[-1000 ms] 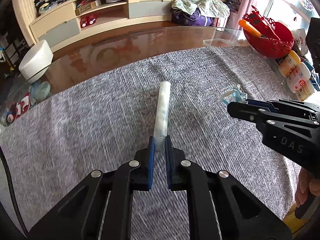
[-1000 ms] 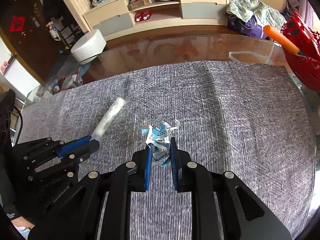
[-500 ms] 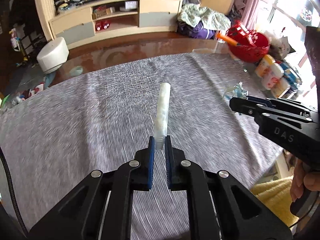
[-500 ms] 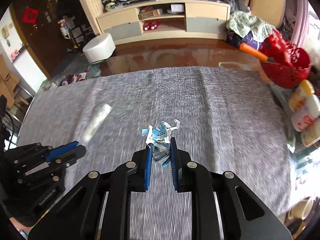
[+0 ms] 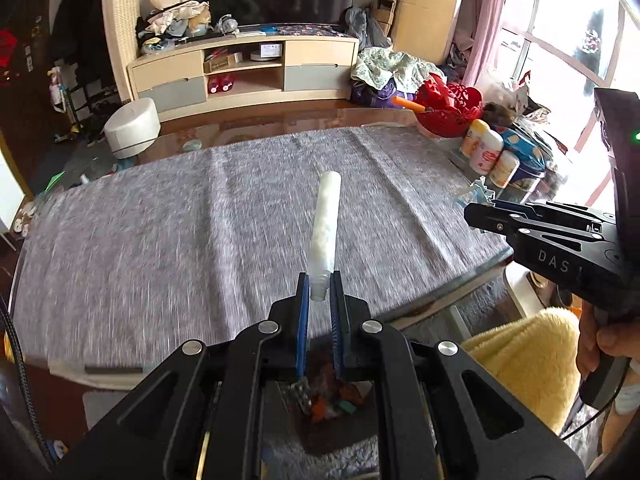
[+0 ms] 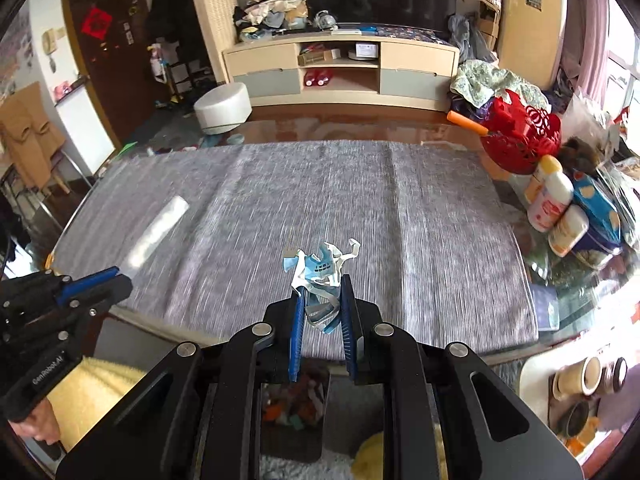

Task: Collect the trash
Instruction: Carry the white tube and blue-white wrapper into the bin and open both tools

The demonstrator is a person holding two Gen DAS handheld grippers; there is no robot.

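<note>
My left gripper [image 5: 319,285] is shut on the end of a white crinkled tube wrapper [image 5: 326,220], held in the air above the table's near edge. It shows blurred in the right wrist view [image 6: 158,230]. My right gripper [image 6: 322,288] is shut on a crumpled blue-and-white wrapper [image 6: 320,270], also lifted; a bit of it shows in the left wrist view [image 5: 474,196]. Below both grippers stands a dark bin with colourful trash inside [image 5: 328,398], also seen in the right wrist view [image 6: 294,404].
A grey cloth [image 5: 180,232] covers the glass table [image 6: 340,128]. A red basket [image 6: 520,140] with an orange stick, bottles [image 6: 550,196] and a blue pack stand at the table's right end. A yellow towel [image 5: 532,356] lies on a seat by the bin.
Both grippers have pulled back and up from the cloth with their trash, past the table's near edge. The bin below has come into view.
</note>
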